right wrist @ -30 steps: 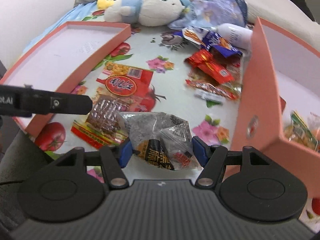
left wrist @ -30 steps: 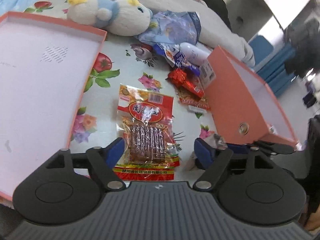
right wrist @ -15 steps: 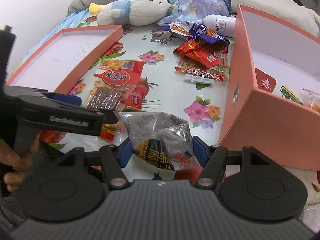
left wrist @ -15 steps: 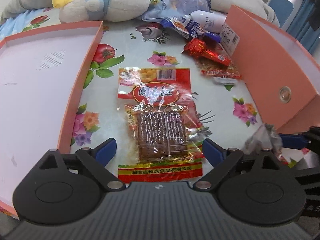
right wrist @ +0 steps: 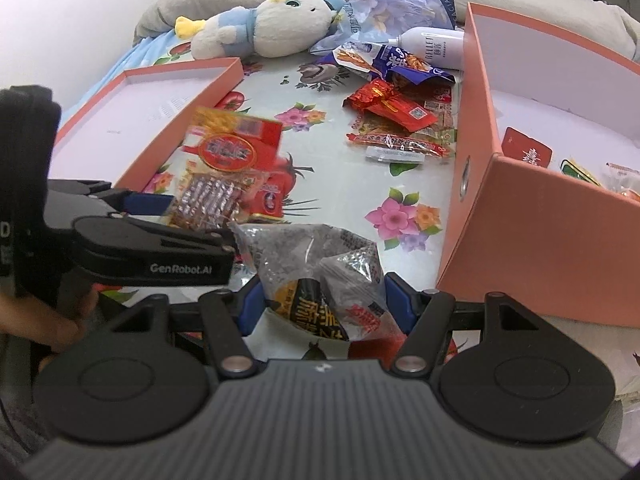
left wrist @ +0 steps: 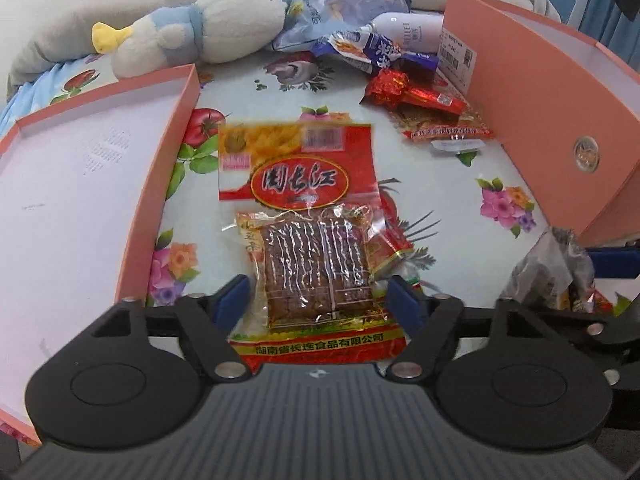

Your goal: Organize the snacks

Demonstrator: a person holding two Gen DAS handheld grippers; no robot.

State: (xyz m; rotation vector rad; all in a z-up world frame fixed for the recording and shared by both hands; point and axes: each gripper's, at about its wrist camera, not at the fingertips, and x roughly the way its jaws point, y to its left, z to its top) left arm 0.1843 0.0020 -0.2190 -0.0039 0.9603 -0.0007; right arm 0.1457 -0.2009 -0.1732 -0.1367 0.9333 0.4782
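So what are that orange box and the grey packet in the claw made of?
The orange box looks like matte cardboard: flat stiff walls, white lining. The grey packet seems to be glossy plastic film, crinkled and shiny, pressed between the right claw pads.

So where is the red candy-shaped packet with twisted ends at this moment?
In the left wrist view, the red candy-shaped packet lies upper right on the flowered tablecloth, beside the orange box, just below the blue snack wrappers.

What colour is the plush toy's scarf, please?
Light blue; the plush toy's scarf shows best in the left wrist view.
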